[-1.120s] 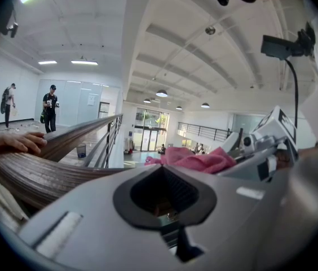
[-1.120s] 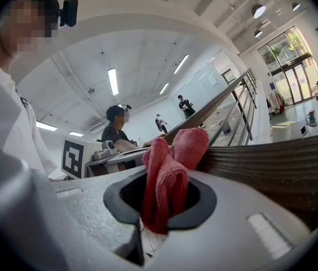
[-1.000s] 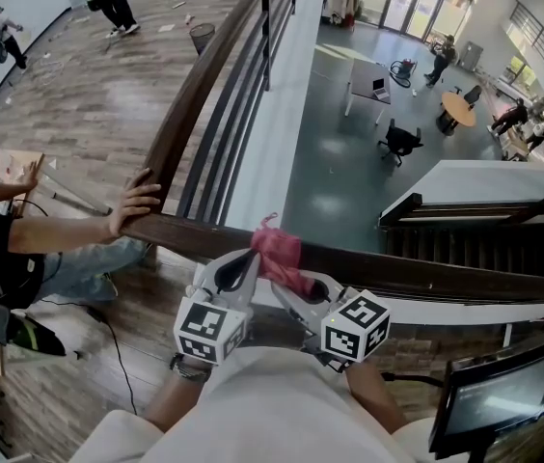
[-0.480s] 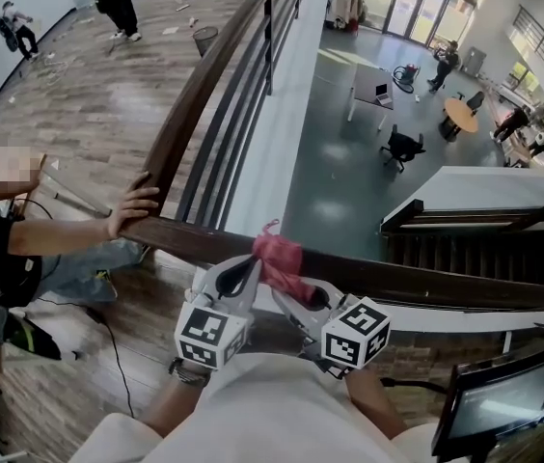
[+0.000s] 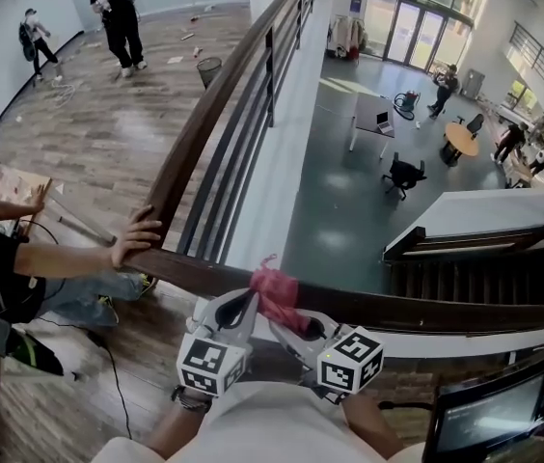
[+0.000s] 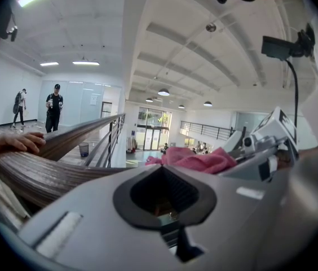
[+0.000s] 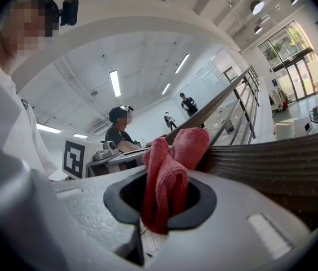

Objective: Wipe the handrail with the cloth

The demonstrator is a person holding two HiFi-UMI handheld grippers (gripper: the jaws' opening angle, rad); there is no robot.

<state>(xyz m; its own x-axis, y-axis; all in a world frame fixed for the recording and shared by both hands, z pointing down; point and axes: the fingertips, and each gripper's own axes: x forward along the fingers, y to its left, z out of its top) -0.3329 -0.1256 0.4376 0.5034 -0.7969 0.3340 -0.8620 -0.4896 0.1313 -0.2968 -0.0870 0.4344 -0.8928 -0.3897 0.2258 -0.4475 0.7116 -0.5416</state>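
Observation:
A dark wooden handrail (image 5: 426, 309) runs left to right just ahead of me, and a second length (image 5: 216, 104) leads away from its corner. A pink cloth (image 5: 277, 292) lies bunched on top of the near rail. My right gripper (image 5: 288, 318) is shut on the cloth (image 7: 167, 179), which fills its jaw opening and drapes onto the rail (image 7: 272, 154). My left gripper (image 5: 246, 303) sits against the cloth's left side, jaws shut with nothing between them. In the left gripper view the cloth (image 6: 195, 158) lies just past the jaw tips, on the rail (image 6: 40, 171).
Another person's hand (image 5: 137, 239) rests on the rail's corner to my left. Past the rail is a drop to a lower floor (image 5: 349, 191) with tables and chairs. A monitor (image 5: 489, 408) stands at the lower right. People stand far back (image 5: 121, 13).
The head camera has tilted up a little. Both grippers and the cloth keep the same place on the rail, and the other person's hand has not moved.

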